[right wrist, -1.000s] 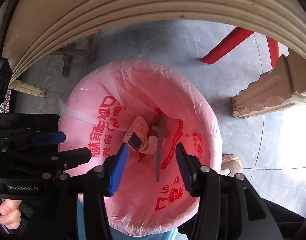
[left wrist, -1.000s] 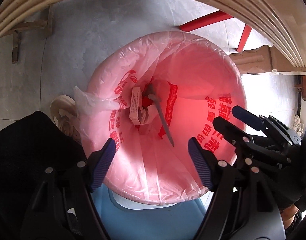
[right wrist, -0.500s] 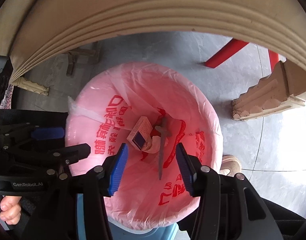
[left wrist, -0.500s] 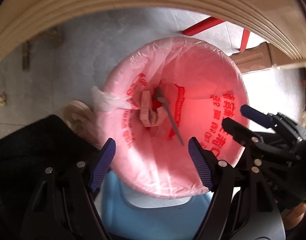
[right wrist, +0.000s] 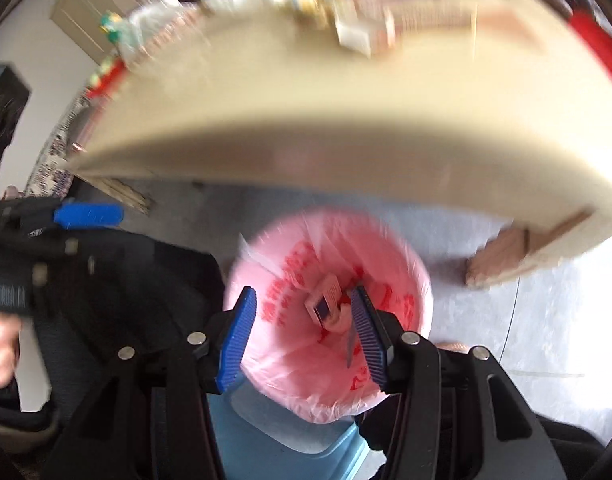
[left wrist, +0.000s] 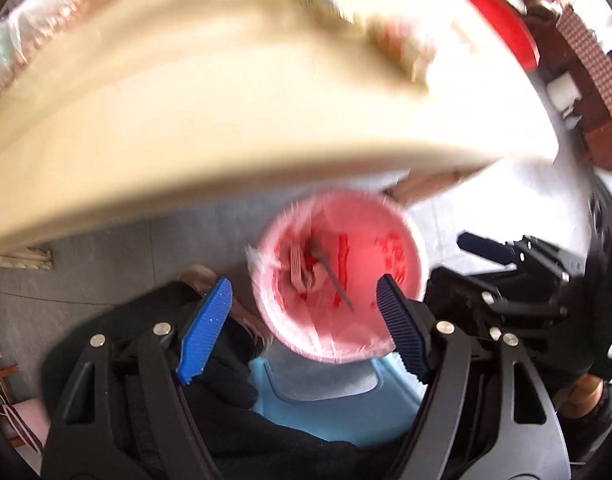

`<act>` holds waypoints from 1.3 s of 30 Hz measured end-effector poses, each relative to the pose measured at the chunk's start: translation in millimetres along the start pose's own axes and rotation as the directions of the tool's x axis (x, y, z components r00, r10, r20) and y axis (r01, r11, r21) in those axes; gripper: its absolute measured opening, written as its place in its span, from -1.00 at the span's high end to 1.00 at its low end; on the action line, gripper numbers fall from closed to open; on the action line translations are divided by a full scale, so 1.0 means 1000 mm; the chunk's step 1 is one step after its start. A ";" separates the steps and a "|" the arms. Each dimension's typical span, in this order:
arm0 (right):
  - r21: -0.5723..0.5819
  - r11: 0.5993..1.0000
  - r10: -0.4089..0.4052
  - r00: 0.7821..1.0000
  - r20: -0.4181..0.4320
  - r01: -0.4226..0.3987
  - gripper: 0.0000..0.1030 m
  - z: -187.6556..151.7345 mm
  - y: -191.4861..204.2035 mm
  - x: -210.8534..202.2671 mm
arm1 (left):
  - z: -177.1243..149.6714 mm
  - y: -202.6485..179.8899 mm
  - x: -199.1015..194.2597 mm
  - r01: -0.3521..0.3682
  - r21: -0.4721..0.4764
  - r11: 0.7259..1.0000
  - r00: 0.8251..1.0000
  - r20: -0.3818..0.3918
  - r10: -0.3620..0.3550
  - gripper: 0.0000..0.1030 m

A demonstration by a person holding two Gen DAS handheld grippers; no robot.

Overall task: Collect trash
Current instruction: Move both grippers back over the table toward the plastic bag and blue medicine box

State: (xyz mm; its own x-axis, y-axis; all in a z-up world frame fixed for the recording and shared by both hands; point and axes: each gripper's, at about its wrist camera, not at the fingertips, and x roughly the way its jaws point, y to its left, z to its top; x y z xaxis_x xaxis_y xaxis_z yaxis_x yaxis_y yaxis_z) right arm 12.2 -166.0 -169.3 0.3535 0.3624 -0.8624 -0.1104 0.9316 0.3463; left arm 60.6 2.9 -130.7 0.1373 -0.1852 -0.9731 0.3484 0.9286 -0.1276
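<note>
A bin lined with a pink bag [left wrist: 390,256] [right wrist: 289,272] stands on the floor below both grippers. Inside lie a small box [left wrist: 295,270] [right wrist: 324,300], a crumpled wad and a thin grey stick [left wrist: 338,284] [right wrist: 350,346]. My left gripper [left wrist: 301,330] hangs well above the bin, open, with nothing between its blue pads. My right gripper [right wrist: 303,336] is also open and empty above the bin. Each gripper shows in the other's view: the right gripper [left wrist: 506,276] at the right, the left gripper [right wrist: 65,232] at the left.
A cream round table [left wrist: 225,120] [right wrist: 346,120] fills the upper half, blurred, with bottles, boxes and wrappers [right wrist: 346,28] at its far side. A red chair [left wrist: 502,28] stands behind it. The blue bin body [left wrist: 314,396] and a person's dark trousers [left wrist: 153,320] lie below.
Both grippers have risen from just over the bin to above the table's edge. The bin now looks smaller and the tabletop with its clutter has come into view.
</note>
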 end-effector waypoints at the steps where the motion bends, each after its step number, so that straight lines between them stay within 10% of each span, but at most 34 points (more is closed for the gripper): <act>1: -0.006 1.000 0.003 1.000 0.021 -0.003 -0.03 0.008 0.001 -0.012 | 0.008 0.002 -0.011 0.006 -0.008 1.000 1.000 0.014 -0.006 -0.42; 16: -0.119 0.982 -0.112 0.961 0.252 0.145 -0.23 0.154 0.000 -0.154 | 0.159 0.006 -0.098 -0.043 -0.100 0.994 0.995 0.085 0.052 -0.43; 39: -0.054 0.991 -0.121 0.992 0.036 0.123 -0.23 0.306 -0.048 -0.011 | 0.262 0.043 0.033 -0.028 -0.285 0.958 0.994 -0.105 -0.002 -0.43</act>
State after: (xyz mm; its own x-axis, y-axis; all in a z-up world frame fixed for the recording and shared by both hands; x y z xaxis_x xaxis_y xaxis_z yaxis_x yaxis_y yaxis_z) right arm 297.7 -222.9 -63.9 0.3978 0.2454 -0.8841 -0.1164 0.9693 0.2167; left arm 323.3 -48.0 -118.2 0.0380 -0.1526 -0.9876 0.0659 0.9865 -0.1499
